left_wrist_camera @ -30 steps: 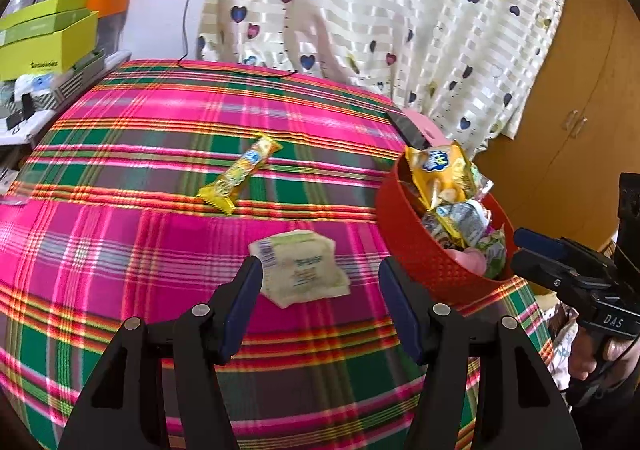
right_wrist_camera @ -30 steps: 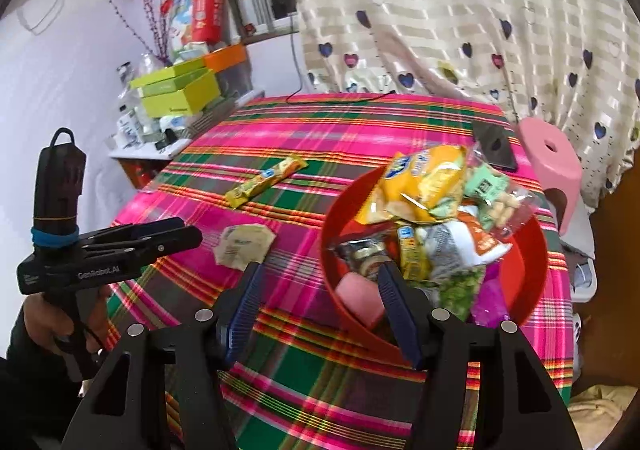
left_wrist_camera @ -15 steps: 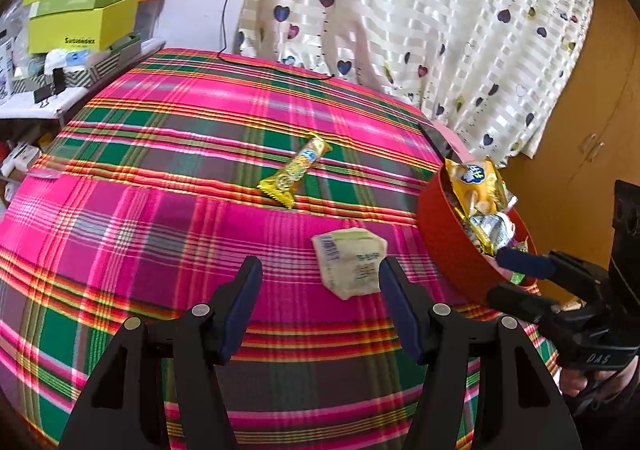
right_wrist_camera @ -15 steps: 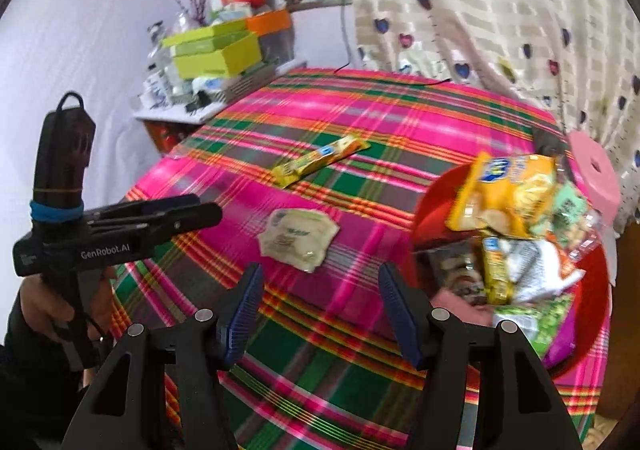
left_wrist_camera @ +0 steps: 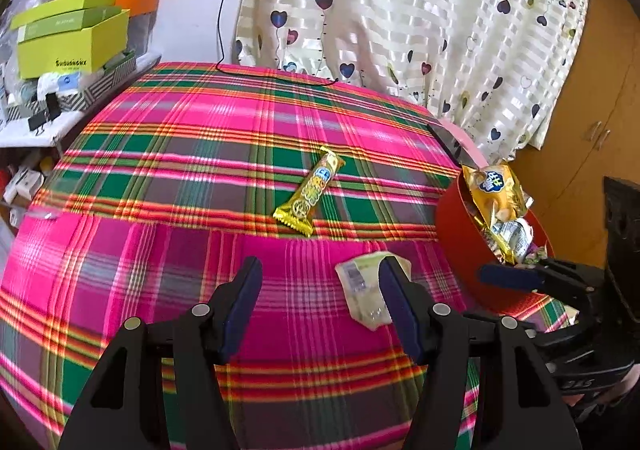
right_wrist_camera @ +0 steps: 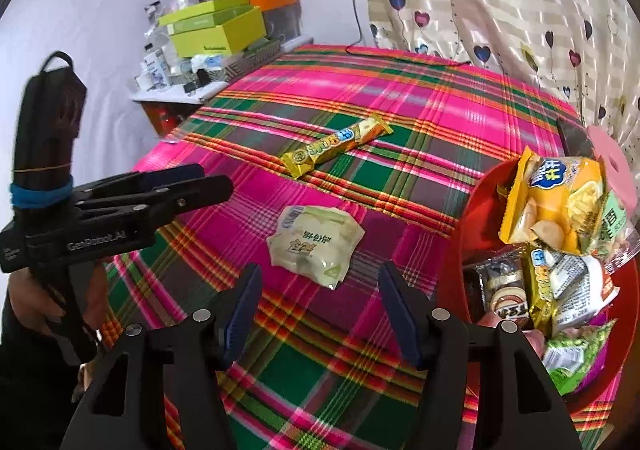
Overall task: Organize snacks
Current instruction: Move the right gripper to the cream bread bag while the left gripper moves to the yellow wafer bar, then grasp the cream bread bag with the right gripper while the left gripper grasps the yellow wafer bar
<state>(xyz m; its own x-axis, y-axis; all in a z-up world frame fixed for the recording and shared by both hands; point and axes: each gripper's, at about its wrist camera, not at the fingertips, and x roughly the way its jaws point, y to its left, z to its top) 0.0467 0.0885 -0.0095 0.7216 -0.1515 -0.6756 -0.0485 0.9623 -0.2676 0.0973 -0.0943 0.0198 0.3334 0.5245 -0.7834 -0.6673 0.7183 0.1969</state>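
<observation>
Altogether two snacks lie loose on the plaid tablecloth (right_wrist_camera: 400, 98): one pale green flat packet (right_wrist_camera: 316, 240) and one long yellow foil-wrapped bar (right_wrist_camera: 336, 146); one red round basket (right_wrist_camera: 476, 210) holds the others. Left gripper (left_wrist_camera: 320, 298) and right gripper (right_wrist_camera: 320, 302) both gape, empty.

A plaid tablecloth (left_wrist_camera: 192, 154) in pink, green and orange is covering the table and filling the middle of both views. At twelve o'clock a cream curtain (left_wrist_camera: 420, 22) with heart prints is hanging and catching daylight. At ten o'clock yellow-green boxes (right_wrist_camera: 212, 30) are sitting stacked on a cluttered white shelf (right_wrist_camera: 176, 94) against a pale wall (right_wrist_camera: 92, 10). At three o'clock in the left view a wooden cabinet (left_wrist_camera: 588, 98) is standing.
</observation>
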